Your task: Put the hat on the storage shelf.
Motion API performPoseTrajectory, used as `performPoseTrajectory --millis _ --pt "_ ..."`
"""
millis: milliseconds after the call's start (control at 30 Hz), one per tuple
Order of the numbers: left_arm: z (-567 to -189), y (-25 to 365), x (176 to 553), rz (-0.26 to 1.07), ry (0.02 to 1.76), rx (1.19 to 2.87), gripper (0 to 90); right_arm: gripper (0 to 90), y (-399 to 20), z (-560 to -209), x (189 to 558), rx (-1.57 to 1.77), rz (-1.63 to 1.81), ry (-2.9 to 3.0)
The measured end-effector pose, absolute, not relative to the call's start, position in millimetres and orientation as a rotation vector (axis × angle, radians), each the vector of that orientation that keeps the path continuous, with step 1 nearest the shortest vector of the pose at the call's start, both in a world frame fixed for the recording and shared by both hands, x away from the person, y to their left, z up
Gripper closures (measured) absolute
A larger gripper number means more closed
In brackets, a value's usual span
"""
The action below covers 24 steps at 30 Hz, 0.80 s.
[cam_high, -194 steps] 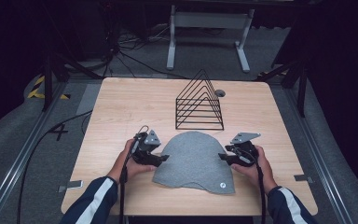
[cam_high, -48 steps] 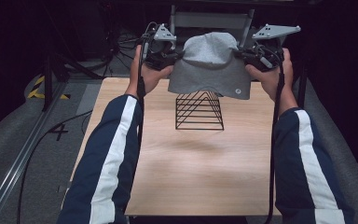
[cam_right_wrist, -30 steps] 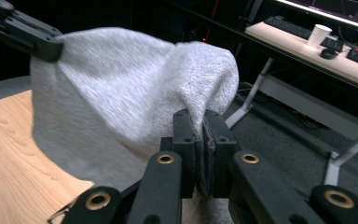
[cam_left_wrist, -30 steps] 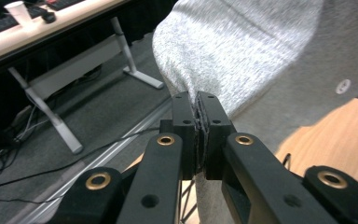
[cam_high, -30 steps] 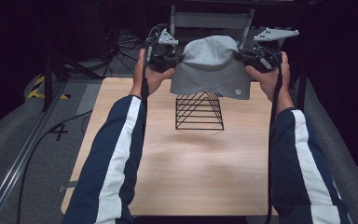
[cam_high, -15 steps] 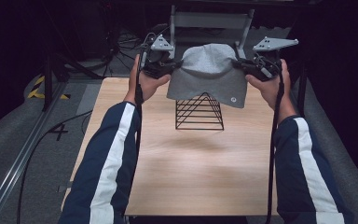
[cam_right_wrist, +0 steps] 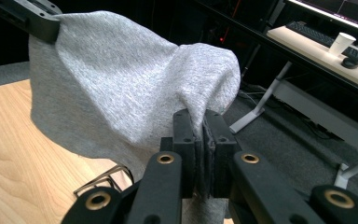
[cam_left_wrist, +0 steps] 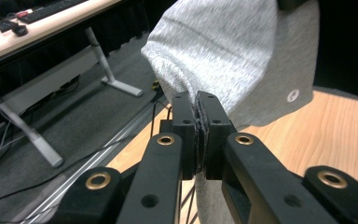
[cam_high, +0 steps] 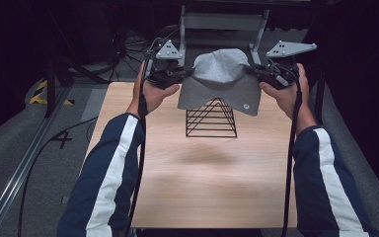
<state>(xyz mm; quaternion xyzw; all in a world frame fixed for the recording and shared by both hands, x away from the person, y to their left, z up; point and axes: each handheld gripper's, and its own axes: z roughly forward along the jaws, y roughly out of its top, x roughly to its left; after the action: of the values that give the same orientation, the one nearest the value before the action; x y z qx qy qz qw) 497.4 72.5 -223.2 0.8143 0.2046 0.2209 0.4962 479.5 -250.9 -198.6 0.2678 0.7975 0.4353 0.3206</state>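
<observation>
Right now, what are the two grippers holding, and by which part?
Both hold the grey beanie, lifted above the black wire rack. The left gripper pinches its edge on one side, the right gripper the opposite edge, both shut on the fabric.

I see a wooden table (cam_high: 212, 187) on a grey floor (cam_high: 24, 148), a long desk (cam_right_wrist: 326, 49) behind, dark room.

A "4" (cam_high: 61, 139) is showing in dark paint on the grey floor left of the table. A small round white logo (cam_high: 246, 105) is sitting on the grey cap's (cam_high: 220, 79) hem, probably a brand mark, too small to read.
</observation>
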Motion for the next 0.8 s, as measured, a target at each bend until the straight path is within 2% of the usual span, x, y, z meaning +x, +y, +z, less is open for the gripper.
performPoseTrajectory --millis 367,800 --pt "-259 66 510 0.503 0.541 2.019 87.0 85.2 -247 -228 487 0.747 1.13 2.131" --pt "-323 59 516 0.391 0.612 2.03 86.9 85.2 -254 -288 494 0.815 1.121 2.2"
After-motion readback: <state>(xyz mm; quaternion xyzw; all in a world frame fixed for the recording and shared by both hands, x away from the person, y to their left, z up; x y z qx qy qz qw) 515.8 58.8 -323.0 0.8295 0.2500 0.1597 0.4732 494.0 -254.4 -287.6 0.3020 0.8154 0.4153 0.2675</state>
